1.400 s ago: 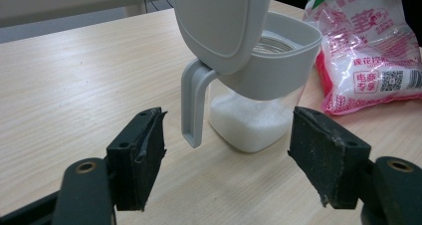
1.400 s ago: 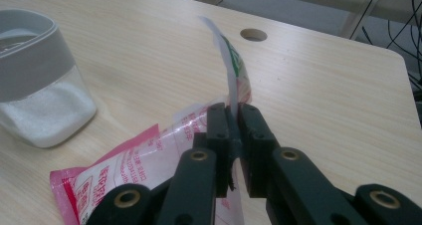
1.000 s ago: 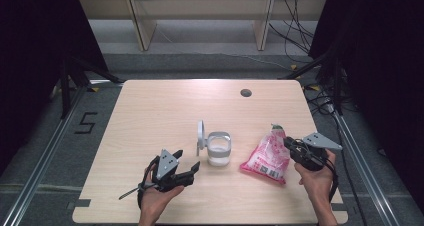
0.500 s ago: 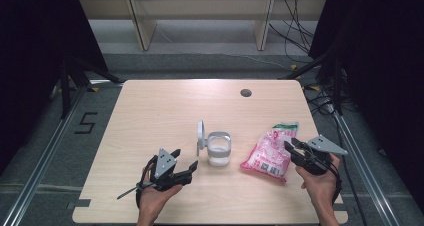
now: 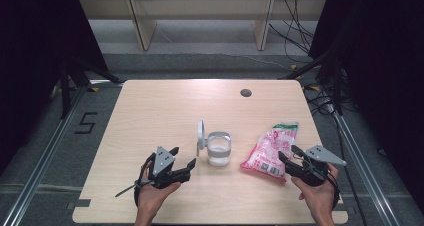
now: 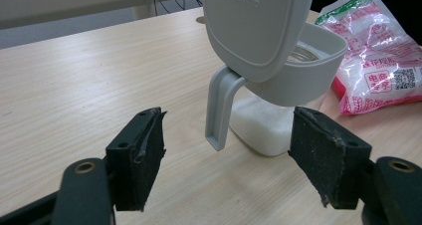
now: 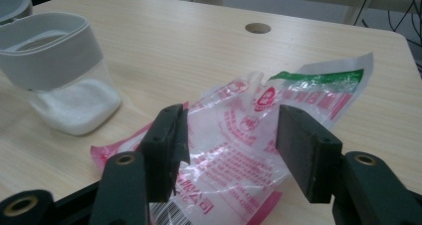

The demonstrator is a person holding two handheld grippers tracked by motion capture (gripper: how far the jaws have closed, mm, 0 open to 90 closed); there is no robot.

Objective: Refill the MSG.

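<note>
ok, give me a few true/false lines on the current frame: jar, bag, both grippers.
1. The container has its lid flipped open. True.
2. The container is empty. False: white granules fill its clear lower part.
3. The right gripper is shut on the bag. False: its jaws stand open, with the bag lying on the table between and beyond them.
4. The left gripper is open and aimed at the container. True.
5. The bag lies to the left of the container in the high view. False: it lies to its right, near the right gripper.
</note>
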